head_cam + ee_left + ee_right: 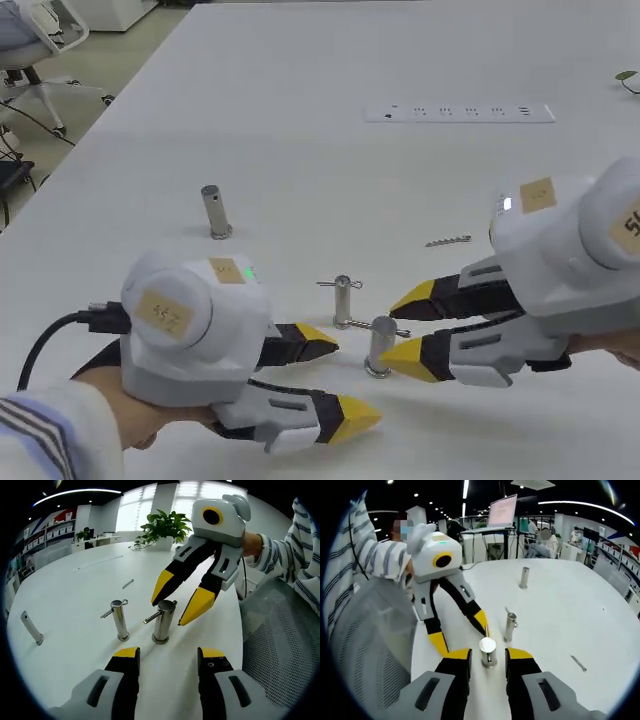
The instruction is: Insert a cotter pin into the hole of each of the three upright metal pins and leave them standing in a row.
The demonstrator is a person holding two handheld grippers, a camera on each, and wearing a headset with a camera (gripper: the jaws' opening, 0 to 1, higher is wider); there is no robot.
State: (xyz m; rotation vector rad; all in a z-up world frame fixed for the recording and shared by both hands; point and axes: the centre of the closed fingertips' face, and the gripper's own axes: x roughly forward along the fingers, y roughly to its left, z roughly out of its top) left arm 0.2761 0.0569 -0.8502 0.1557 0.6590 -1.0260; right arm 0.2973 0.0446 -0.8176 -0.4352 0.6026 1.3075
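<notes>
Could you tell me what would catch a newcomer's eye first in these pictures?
The left gripper and right gripper, white with yellow-tipped jaws, face each other across the nearest metal pin. Behind it stands a second pin with a cotter pin through it; a third pin stands apart, far left.

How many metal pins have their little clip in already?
Two look done: the middle pin and the nearest pin each have a cotter pin through the top. Nothing is carried: the left hand-held gripper and the right hand-held gripper are open, the right one's jaws either side of the nearest pin. Left: the far pin is bare, and a loose cotter pin lies on the table.
</notes>
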